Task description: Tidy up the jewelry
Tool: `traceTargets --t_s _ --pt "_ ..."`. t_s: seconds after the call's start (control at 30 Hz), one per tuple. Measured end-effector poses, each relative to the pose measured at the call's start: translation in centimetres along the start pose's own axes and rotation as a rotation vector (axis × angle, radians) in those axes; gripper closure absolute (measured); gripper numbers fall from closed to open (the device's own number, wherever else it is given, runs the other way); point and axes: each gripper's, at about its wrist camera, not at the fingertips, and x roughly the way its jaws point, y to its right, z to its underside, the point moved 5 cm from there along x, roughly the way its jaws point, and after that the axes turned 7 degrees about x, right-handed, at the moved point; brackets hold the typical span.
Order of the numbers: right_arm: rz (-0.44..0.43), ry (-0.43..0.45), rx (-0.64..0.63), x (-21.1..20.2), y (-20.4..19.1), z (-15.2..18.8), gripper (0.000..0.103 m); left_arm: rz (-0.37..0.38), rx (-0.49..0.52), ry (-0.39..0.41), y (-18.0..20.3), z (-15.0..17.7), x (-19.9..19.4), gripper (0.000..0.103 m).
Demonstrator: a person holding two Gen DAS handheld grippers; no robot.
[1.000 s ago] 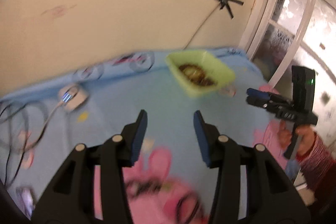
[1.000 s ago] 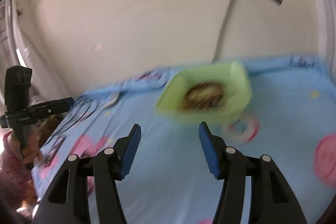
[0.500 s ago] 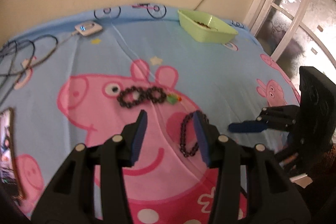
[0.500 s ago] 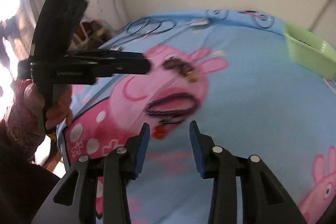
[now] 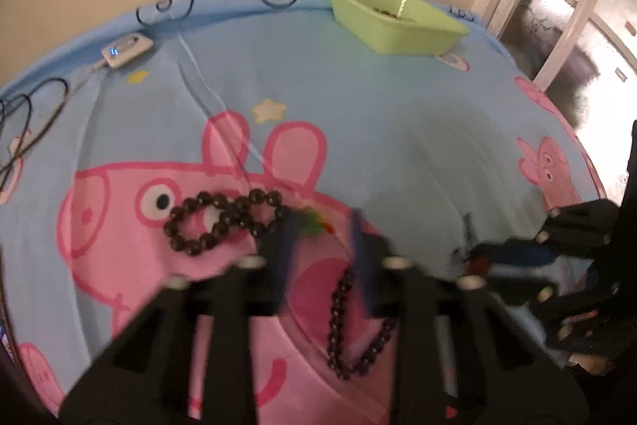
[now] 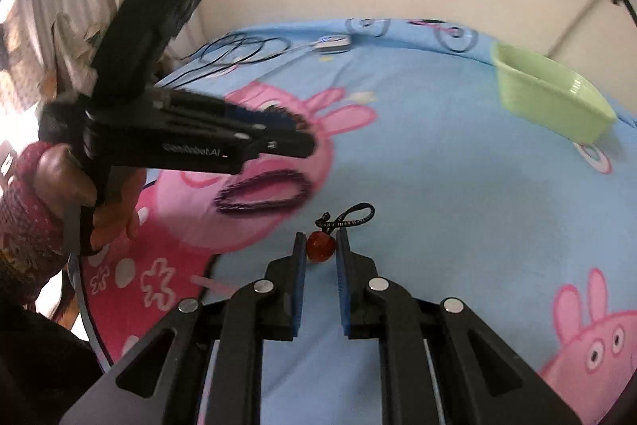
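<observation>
Cartoon-pig bedsheet (image 5: 398,114), soft blue and pink cotton, covers the work surface below a cream wall.

Left wrist view: the left gripper (image 5: 322,245) hangs with fingers spread over the pig's cheek. A looped strand of small dark beads (image 5: 346,325) lies beneath and nearer than the tips; a figure-8 bracelet of larger glossy black beads (image 5: 223,222) rests left of the cheek, touching neither finger. Motion blur leaves the green-and-red charm (image 5: 316,226) beside the tips uncertain. A green plastic tray (image 5: 398,22), smooth and rectangular, sits far beyond the cheek, already holding something brown.

Right wrist view: the right gripper (image 6: 320,249) has its fingers narrowed around a round amber-red bead (image 6: 319,247) with a braided black cord loop (image 6: 352,218), apparently just touching it. The bead lies right of the cheek, well short of the tray.

Technique: close squarely across the bead's middle, since a smooth sphere may squirt free, then lift before travelling.
</observation>
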Motion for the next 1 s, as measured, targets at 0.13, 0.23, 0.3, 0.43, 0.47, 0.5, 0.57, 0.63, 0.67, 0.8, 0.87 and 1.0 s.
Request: traceTargets --t_s 0.13,0.23,0.3,0.43,0.47,0.5,0.57,0.63,0.67,0.8,0.87,1.0 --pt "-0.006 0.037 0.071 -1.3 2.5 -0.4 0.103 0.027 0.007 0.017 0.4 -0.3 -0.4 0.100" --pt "-0.015 0.072 0.106 -2.2 3.8 -1.1 0.103 0.069 0.003 0.030 1.0 -1.1 -1.1 0.100" --pt "-0.009 0.104 0.123 -3.0 4.9 -1.8 0.103 0.100 0.005 0.042 1.4 -2.1 -1.5 0.100" --pt "0.034 0.169 0.135 -4.6 7.5 -4.1 0.103 0.149 0.027 0.067 2.3 -5.4 -1.7 0.100" --pt "0.050 0.193 0.138 -5.1 8.4 -5.1 0.103 0.156 0.046 0.079 2.7 -6.7 -1.7 0.100" --pt "0.061 0.215 0.142 -5.7 9.2 -5.9 0.103 0.160 0.070 0.096 3.2 -8.2 -1.8 0.100" --pt "0.073 0.254 0.159 -6.4 11.0 -8.1 0.103 0.162 0.108 0.120 4.2 -10.8 -1.7 0.100" --pt "0.085 0.282 0.182 -6.5 13.1 -10.7 0.103 0.163 0.136 0.144 5.2 -14.0 -1.1 0.100" --pt "0.087 0.286 0.192 -6.5 13.8 -11.5 0.103 0.159 0.147 0.152 5.7 -15.5 -0.5 0.100" --pt "0.095 0.288 0.241 -4.5 17.6 -14.6 0.103 0.119 0.151 0.190 6.7 -21.0 3.4 0.096" --pt "0.092 0.285 0.301 -3.1 20.0 -15.6 0.095 0.099 0.144 0.164 6.9 -22.5 5.9 0.063" --pt "0.131 0.325 0.441 -2.8 24.5 -16.4 0.085 0.061 0.062 0.152 5.1 -23.7 8.2 0.061"
